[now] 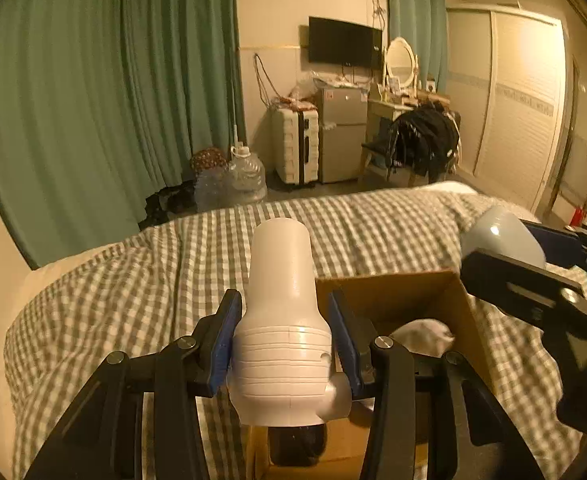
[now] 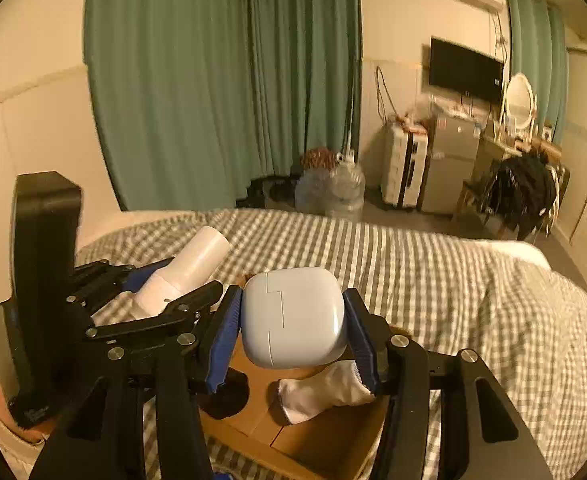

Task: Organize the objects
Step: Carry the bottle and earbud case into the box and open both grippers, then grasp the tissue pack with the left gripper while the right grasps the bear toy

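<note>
My left gripper (image 1: 283, 320) is shut on a white bottle-shaped appliance (image 1: 281, 320), held above the left edge of an open cardboard box (image 1: 405, 292) on the bed. It also shows in the right wrist view (image 2: 189, 276). My right gripper (image 2: 291, 320) is shut on a pale blue rounded case (image 2: 293, 316), held above the box (image 2: 253, 420). The case shows in the left wrist view (image 1: 501, 236) at the right. A white cloth (image 2: 321, 392) and a dark round object (image 2: 229, 396) lie inside the box.
The box rests on a bed with a green-and-white checked cover (image 1: 133, 288). Green curtains (image 1: 93, 100) hang behind. Water jugs (image 1: 245, 180), a suitcase (image 1: 295, 144), a small fridge (image 1: 341, 132) and a chair with dark clothes (image 1: 425, 140) stand beyond the bed.
</note>
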Demonstrator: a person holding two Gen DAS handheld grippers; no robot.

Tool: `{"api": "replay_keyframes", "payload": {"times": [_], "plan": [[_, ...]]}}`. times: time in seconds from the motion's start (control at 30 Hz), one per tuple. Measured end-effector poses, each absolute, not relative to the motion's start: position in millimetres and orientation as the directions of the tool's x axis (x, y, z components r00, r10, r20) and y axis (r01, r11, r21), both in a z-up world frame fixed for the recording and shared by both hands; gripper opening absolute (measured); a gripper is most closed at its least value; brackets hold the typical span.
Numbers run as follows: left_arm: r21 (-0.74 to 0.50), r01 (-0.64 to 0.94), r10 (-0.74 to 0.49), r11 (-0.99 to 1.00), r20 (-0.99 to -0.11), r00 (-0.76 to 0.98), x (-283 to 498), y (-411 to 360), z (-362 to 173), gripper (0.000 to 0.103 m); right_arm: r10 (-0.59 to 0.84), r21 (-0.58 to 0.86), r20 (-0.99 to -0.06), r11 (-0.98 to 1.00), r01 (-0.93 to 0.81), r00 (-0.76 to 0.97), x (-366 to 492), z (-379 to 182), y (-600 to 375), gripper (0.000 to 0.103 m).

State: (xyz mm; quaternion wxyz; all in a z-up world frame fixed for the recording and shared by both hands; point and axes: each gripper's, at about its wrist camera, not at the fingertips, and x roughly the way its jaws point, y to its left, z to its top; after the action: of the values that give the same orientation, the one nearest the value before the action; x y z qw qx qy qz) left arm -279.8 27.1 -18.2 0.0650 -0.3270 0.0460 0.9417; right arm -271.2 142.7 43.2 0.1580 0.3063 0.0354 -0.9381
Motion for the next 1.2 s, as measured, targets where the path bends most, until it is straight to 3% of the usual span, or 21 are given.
{"api": "replay_keyframes", "payload": {"times": [0.5, 0.73, 0.77, 0.8, 0.87, 0.9, 1.2], "plan": [[0.042, -0.295, 0.183, -0.954, -0.699, -0.691, -292, 55, -86, 0.046, -0.259, 0.109, -0.743, -0.956, 0.271, -0.617, -333, -57, 150, 0.050], [0.009, -0.290, 0.193, -0.957, -0.727, -0.659, -296, 51, -92, 0.048, -0.276, 0.172, -0.743, -0.959, 0.225, -0.610, -337, -66, 170, 0.052], [0.004, -0.287, 0.195, -0.958, -0.725, -0.661, -294, 49, -89, 0.053, -0.278, 0.180, -0.738, -0.959, 0.218, -0.615, -336, -65, 174, 0.061], [0.002, -0.278, 0.192, -0.961, -0.718, -0.669, -291, 47, -84, 0.065, -0.284, 0.193, -0.725, -0.958, 0.211, -0.627, -334, -60, 179, 0.070], [0.001, -0.251, 0.179, -0.968, -0.699, -0.692, -284, 44, -77, 0.083, -0.285, 0.206, -0.707, -0.958, 0.197, -0.647, -326, -51, 185, 0.071], [-0.001, -0.242, 0.177, -0.970, -0.688, -0.704, -280, 42, -72, 0.088, -0.279, 0.204, -0.696, -0.960, 0.190, -0.662, -318, -43, 188, 0.073], [0.044, -0.181, 0.118, -0.983, -0.604, -0.788, -210, 16, -5, 0.098, -0.196, 0.097, -0.584, -0.980, 0.172, -0.788, -234, 46, 197, 0.083]]}}
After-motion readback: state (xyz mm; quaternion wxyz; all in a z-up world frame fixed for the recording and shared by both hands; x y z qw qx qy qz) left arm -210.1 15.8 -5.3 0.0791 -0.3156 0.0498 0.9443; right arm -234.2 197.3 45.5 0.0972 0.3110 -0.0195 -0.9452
